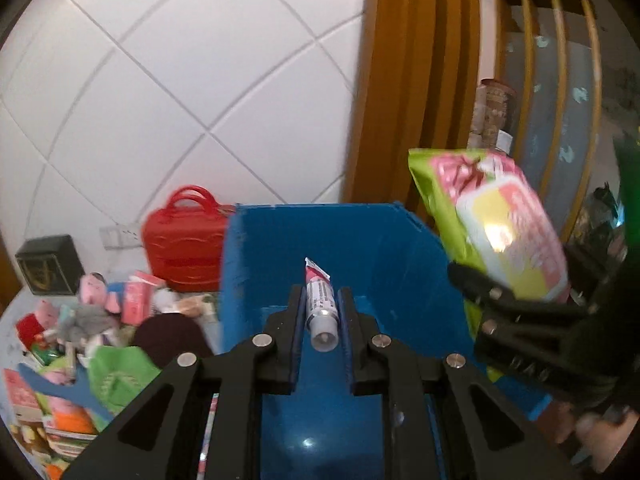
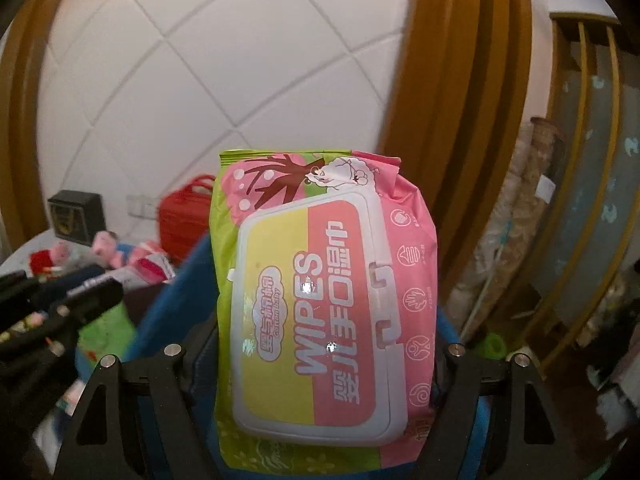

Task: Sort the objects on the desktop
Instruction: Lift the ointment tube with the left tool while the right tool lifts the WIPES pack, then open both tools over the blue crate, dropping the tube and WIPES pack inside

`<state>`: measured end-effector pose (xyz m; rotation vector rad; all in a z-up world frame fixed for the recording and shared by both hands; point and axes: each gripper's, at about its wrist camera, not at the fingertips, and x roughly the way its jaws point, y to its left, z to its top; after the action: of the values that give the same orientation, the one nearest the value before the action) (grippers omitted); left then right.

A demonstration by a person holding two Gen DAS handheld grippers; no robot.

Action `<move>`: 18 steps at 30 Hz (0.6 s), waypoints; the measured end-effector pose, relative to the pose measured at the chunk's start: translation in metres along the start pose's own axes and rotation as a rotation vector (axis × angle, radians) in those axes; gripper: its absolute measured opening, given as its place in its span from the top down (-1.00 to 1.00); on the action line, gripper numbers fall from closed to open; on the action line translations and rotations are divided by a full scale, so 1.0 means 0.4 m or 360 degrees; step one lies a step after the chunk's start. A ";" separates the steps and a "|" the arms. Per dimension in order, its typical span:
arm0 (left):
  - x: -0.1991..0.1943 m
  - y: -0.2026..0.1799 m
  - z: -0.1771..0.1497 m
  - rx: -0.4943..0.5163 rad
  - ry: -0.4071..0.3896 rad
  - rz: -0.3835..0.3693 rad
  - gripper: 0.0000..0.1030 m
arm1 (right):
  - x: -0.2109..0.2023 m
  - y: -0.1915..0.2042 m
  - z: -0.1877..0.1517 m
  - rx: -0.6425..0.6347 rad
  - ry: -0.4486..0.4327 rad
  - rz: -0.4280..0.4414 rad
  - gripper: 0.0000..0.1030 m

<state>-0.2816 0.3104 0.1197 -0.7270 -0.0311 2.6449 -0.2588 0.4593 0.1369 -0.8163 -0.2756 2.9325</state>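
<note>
Left tongs [image 1: 322, 312] clamped on small tube [image 1: 319, 300], white cap end toward camera, red-and-white crimped end pointing away. Tube hanging over open blue bin [image 1: 384, 248], bin directly ahead of and below left tongs.

Right tongs [image 2: 320, 360] clamped on pack of wipes [image 2: 320, 300], green and pink wrapper, white flip lid facing camera, gripped at sides, pack upright and rising well past fingertips. Seen from left wrist view: right tongs [image 1: 516, 312] to right of left tongs, wipes pack [image 1: 492, 224] tilted at bin's right wall. Bin rim [image 2: 176, 300] just below and left of right tongs.

Left of left tongs: table [image 1: 12, 320] cluttered with plush toys [image 1: 90, 292], green bag [image 1: 116, 376], small cartons. Red case [image 1: 184, 248] farther ahead-left, beside bin's left wall. Black box [image 1: 48, 264] far left by tiled wall [image 1: 180, 80].
</note>
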 end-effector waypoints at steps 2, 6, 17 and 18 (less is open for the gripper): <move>0.081 -0.037 0.049 -0.0018 0.0099 -0.0001 0.69 | 0.070 -0.063 0.023 0.0014 0.0071 0.0019 -0.49; 0.270 -0.090 0.095 -0.0023 0.0384 0.0019 0.69 | 0.232 -0.148 0.058 0.0041 0.0282 0.0055 -0.50; 0.789 -0.079 -0.136 0.0089 0.1138 0.0346 0.69 | 0.750 -0.134 -0.180 -0.0021 0.1064 0.0121 -0.49; 0.818 -0.076 -0.168 0.0141 0.1179 0.0387 0.69 | 0.779 -0.127 -0.211 -0.0041 0.1117 0.0113 -0.49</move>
<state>-0.4947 0.4572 -0.0938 -1.7109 0.3955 2.3947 -0.4795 0.5621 -0.0813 -1.7947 -0.2237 2.4847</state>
